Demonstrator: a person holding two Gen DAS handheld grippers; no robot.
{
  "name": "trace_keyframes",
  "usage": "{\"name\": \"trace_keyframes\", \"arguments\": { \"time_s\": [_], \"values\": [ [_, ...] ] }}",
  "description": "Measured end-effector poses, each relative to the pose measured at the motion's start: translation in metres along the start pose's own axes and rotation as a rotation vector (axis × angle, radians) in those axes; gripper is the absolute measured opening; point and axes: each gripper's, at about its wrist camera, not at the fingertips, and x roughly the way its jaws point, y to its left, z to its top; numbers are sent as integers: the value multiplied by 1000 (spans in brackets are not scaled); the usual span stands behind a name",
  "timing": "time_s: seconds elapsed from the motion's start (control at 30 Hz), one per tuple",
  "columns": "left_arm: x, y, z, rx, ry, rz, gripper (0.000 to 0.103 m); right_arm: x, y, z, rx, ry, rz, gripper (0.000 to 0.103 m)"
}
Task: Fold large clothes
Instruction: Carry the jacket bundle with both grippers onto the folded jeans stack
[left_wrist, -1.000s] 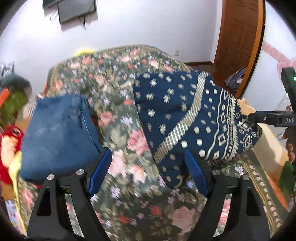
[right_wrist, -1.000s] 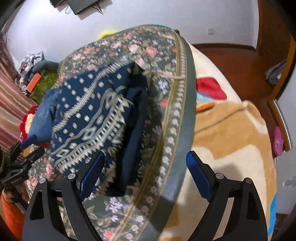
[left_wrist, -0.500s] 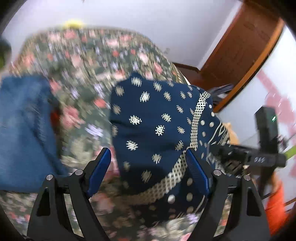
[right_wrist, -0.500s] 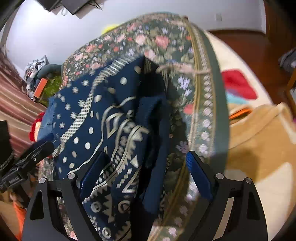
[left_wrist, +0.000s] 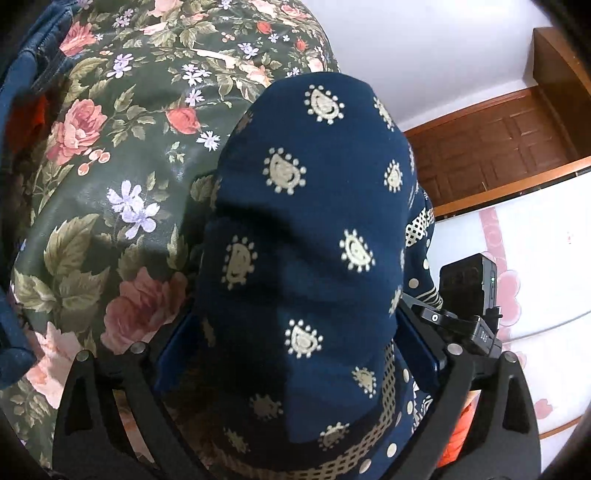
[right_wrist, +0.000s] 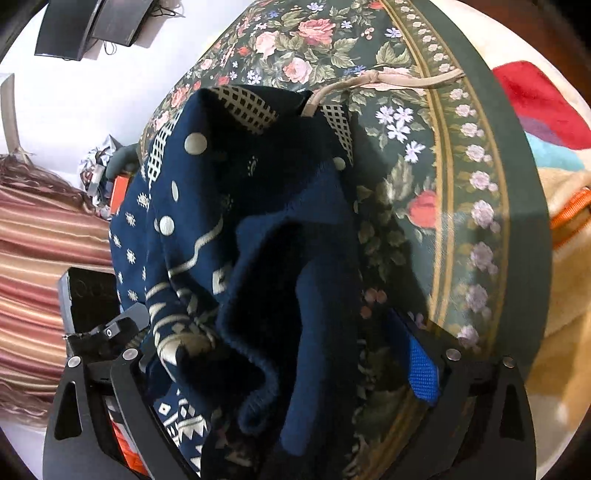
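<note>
A navy garment with cream paisley and geometric print (left_wrist: 306, 229) lies folded on the floral bed cover (left_wrist: 110, 155). My left gripper (left_wrist: 295, 347) is open, its blue-padded fingers either side of the garment's near end, which bulges up between them. In the right wrist view the same garment (right_wrist: 266, 236) fills the middle, with a plain navy fold hanging toward the camera. My right gripper (right_wrist: 284, 365) is open and astride that end; its left finger is hidden by cloth, the right blue pad (right_wrist: 423, 365) shows. Each gripper shows in the other's view.
Folded blue jeans (left_wrist: 33, 55) lie on the bed at the left. The floral cover's bordered edge (right_wrist: 491, 206) runs down the right, with a beige and red blanket (right_wrist: 554, 155) beyond. A wooden door (left_wrist: 509, 147) and white wall stand behind.
Both grippers have moved in close from either end of the navy garment, which now sits between each pair of open fingers and fills both views. The jeans have slid to the left edge.
</note>
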Motion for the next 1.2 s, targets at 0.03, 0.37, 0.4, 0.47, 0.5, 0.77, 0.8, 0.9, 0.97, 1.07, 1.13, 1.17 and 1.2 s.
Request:
{"name": "trace_keyframes", "arguments": {
  "time_s": [0.03,0.37,0.4,0.47,0.5,0.77,0.8,0.9,0.97,1.07,1.13,1.17,1.2],
  "values": [
    [0,-2,0,-6,2,-1,98,0,3,-2,-1,5,14,92],
    [-49,-31,-4,53,-35,7,72,-26,55,-12,-60,-16,-46,34],
    [-57,-34,-4,65,-45,5,71,-27,62,-13,-73,-22,-55,34],
    [-84,-44,-6,98,-82,5,70,-33,82,-18,-101,-41,-56,33],
    [-92,-44,-5,107,-94,5,70,-37,86,-18,-108,-47,-51,33],
    [-210,-52,-3,173,-255,1,70,-32,192,-19,-261,-121,-16,33],
    [-221,-47,-4,180,-272,6,70,-27,203,-16,-272,-125,-9,33],
    [-266,-35,2,186,-336,37,70,-8,234,-16,-308,-140,15,33],
    [-283,-24,10,178,-359,56,70,11,254,-14,-324,-138,34,33],
    [-310,0,22,161,-392,94,70,42,277,-6,-336,-121,57,33],
    [-325,18,31,141,-414,119,70,70,291,2,-340,-103,76,33],
    [-328,26,37,132,-421,128,70,77,295,4,-341,-96,82,33],
    [-333,39,43,114,-429,140,70,88,300,6,-344,-88,88,33]
  ]
}}
